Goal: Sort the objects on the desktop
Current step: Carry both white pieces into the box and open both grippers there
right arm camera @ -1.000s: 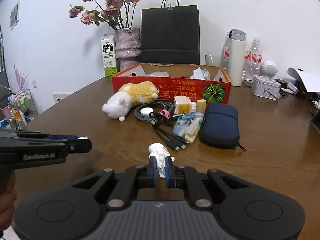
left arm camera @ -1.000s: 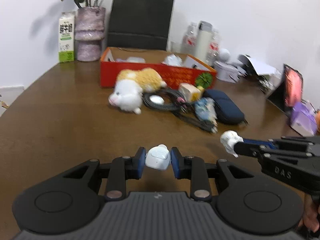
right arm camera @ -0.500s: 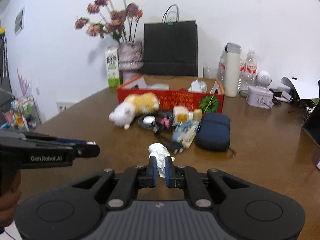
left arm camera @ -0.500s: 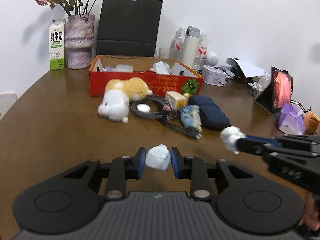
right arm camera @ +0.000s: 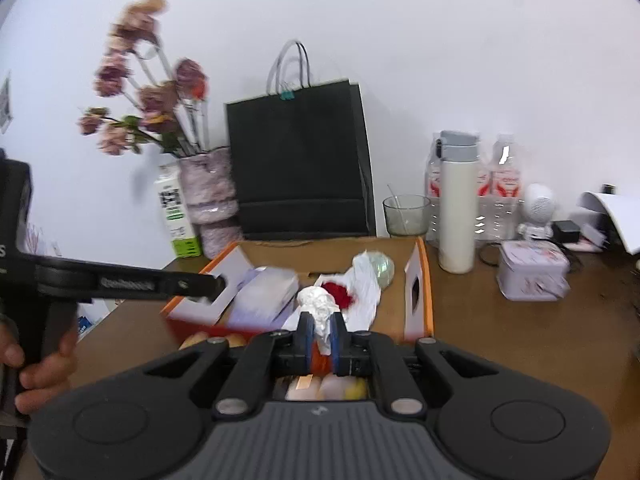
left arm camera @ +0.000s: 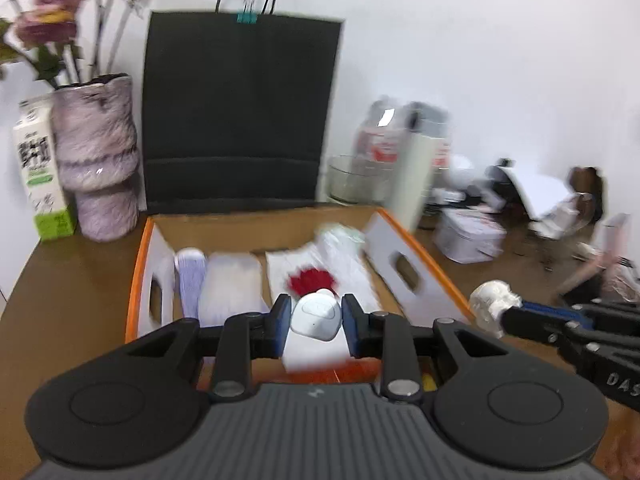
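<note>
Both claws are loaded and up over the orange box [left arm camera: 136,280] at the far side of the worktop [left arm camera: 60,300], near the vase [left arm camera: 96,156] and black paper bag [left arm camera: 240,112]. Left claw [left arm camera: 316,322] is clamped on a small white earbud case [left arm camera: 316,316], pads on its two sides, and it hangs above the near half of the box, over the white bag with the red print [left arm camera: 312,276]. Right claw [right arm camera: 320,334] is pinched nearly shut on a crumpled white paper wad [right arm camera: 318,306], also above the box, nearer its right wall. In the left view the wad [left arm camera: 494,304] sits just outside the right rim, so I'd say that one isn't fully over the opening. Box already has a pale pack [left arm camera: 230,280] and a clear ball [right arm camera: 380,266] inside; free floor is small. My take on doing this drop well: carry each claw clearly inside the rim before letting go, come lower so the case doesn't bounce off the plastic bag, and release one at a time so the two tools don't knock. The case is hard and smooth, so it'll likely slide; aim for the gap between the pack and the bag. The wad is light and may cling to a pad, so open wide and maybe give it a small shake. Frames are blurred, so exact clearance to the cardboard flaps [left arm camera: 400,268] I can't judge.
</note>
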A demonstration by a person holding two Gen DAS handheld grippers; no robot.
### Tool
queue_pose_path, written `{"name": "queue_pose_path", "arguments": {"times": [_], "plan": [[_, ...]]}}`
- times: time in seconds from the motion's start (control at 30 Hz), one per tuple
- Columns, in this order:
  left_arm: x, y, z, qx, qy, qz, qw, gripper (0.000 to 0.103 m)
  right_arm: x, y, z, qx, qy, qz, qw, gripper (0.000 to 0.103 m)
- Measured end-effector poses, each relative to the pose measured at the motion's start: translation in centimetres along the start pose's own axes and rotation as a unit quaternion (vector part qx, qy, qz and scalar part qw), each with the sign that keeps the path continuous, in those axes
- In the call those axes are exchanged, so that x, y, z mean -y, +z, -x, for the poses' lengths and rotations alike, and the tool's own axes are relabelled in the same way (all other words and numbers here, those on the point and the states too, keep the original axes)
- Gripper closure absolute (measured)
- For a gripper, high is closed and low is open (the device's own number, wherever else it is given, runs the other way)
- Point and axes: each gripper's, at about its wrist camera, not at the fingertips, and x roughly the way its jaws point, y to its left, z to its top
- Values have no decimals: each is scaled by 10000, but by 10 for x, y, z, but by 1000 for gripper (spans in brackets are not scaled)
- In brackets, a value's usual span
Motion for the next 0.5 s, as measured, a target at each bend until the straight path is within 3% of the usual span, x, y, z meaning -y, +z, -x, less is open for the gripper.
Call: {"name": "queue_pose_path", "arguments": {"times": [0.17,0.27,0.3,0.37,0.43,0.5], "plan": [[-12,35,-100,-794,310,267,9960,75,35,56,-115,-729,-195,-312,9967,95],[-22,45,-138,-1004,415,385,9933,74,45,67,-169,-1066,-419,-262,9931,95],[-25,46,-145,-1051,435,427,9926,71,49,69,-186,-1199,-472,-259,9913,91],[-30,51,-156,-1041,439,510,9923,51,53,67,-210,-1392,-607,-238,9881,85],[-28,51,-154,-925,566,505,9928,46,58,66,-226,-1389,-773,-190,9871,73],[-24,48,-140,-751,660,497,9938,37,63,63,-226,-1276,-801,-241,9883,71]]}}
